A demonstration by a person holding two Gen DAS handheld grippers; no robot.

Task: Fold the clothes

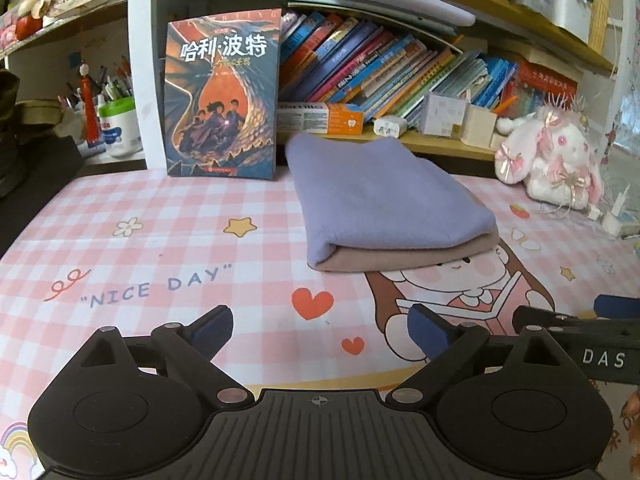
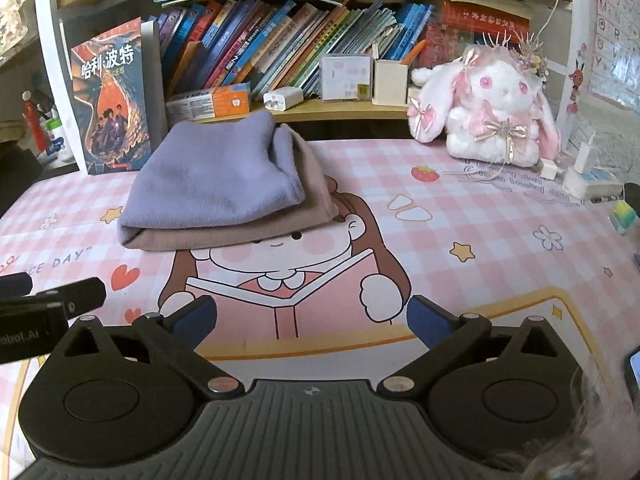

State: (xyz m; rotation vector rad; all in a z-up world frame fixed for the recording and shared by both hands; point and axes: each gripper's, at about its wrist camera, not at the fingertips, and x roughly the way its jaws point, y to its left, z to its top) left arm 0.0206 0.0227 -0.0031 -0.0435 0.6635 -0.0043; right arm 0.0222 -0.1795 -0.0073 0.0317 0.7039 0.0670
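Observation:
A folded lavender cloth lies on top of a folded tan cloth as a neat stack on the pink checked desk mat. The right wrist view has the lavender cloth and the tan cloth at centre left. My left gripper hovers open over the mat, well short of the stack, with nothing between its fingers. My right gripper is open too and holds nothing, over the cartoon girl print. Each gripper's body shows at the edge of the other's view.
A book stands upright left of the stack. Behind it a shelf of leaning books and small boxes. A white and pink plush rabbit sits at the back right, with chargers and a small box beside it. A pen pot stands far left.

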